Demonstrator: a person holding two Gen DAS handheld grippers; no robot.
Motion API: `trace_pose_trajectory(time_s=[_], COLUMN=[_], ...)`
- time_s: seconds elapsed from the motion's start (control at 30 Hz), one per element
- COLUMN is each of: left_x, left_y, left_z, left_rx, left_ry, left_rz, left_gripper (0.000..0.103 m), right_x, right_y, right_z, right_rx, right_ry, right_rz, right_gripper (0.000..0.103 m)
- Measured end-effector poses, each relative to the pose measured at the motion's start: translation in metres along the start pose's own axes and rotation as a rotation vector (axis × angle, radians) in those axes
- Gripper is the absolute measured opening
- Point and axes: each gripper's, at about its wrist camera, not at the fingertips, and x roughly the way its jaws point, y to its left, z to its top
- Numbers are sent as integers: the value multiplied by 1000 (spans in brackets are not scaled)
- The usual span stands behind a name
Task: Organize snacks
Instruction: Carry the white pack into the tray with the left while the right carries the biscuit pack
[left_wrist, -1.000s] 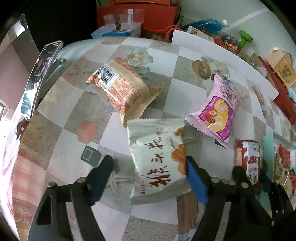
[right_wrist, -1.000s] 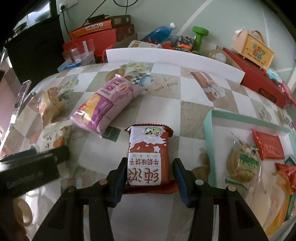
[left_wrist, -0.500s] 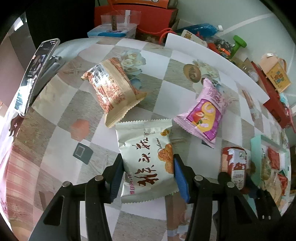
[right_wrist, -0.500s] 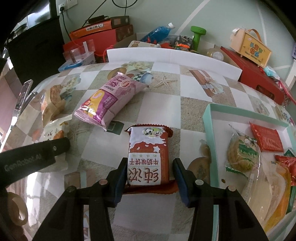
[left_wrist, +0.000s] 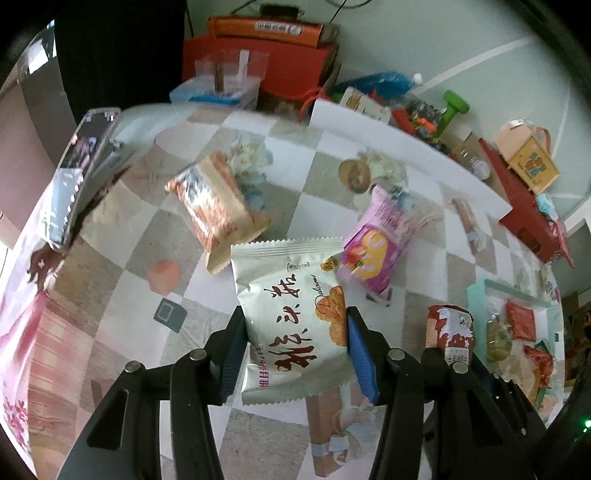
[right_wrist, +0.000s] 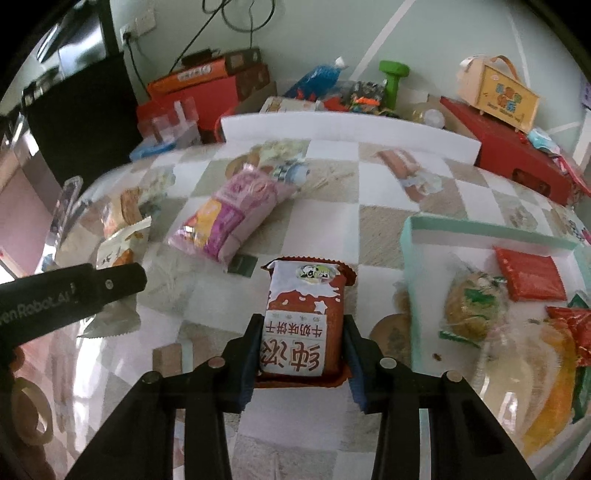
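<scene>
Currently my left gripper (left_wrist: 295, 350) pinches the cream packet (left_wrist: 291, 317); my right gripper (right_wrist: 301, 349) is closing on the red biscuit pack (right_wrist: 304, 321); either slick wrapper may slip or crush.

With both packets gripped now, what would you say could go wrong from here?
1. The left hand-held gripper pinches the soft white packet by its sides; it may buckle and slip.
2. The right hand-held gripper, jaws closing, could crush the red biscuit packet.
3. The green tray looks crowded, so new packets may spill.

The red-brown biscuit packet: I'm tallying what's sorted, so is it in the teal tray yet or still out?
Out. The red-brown biscuit packet sits on the tablecloth left of the teal tray, between the right gripper's closing jaws.
</scene>
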Motion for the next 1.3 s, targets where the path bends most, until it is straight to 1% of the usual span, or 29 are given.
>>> trace_pose_trajectory(time_s=[0.13,0.27,0.4,0.47,0.6,0.8,0.9,1.0,1.13,1.2,1.3], left_x=[-13,-21,-21,-21,-21,-16,-6,7,20,22,22], left_y=[-5,-24,-48,-62,-98,-157,-185,-207,-225,-227,-225], left_z=[3,6,5,3,-5,-14,-20,-24,-23,-23,-22], left_rx=[13,50,108,144,240,353,416,455,474,476,471], left_ry=[-42,-70,-67,-61,-51,-26,4,38,71,83,78], left_rz=[-14,-35,-62,-74,-120,-193,-215,-241,-252,-258,-249], left_gripper=[53,53,53,53,53,53,53,53,53,54,54], right_x=[-19,-41,-57,-62,-67,-72,-74,-75,-75,-75,-74], right_y=[-13,-31,-58,-76,-111,-157,-178,-195,-204,-204,-200], right_z=[5,10,14,14,11,2,-4,-9,-11,-11,-9], right_rx=[42,88,154,195,271,359,398,435,451,443,430], right_ry=[-55,-112,-146,-153,-155,-148,-143,-134,-137,-135,-134], right_rz=[18,30,14,-16,-85,-173,-204,-227,-224,-221,-232], right_gripper=[43,43,43,43,43,43,43,43,43,45,46])
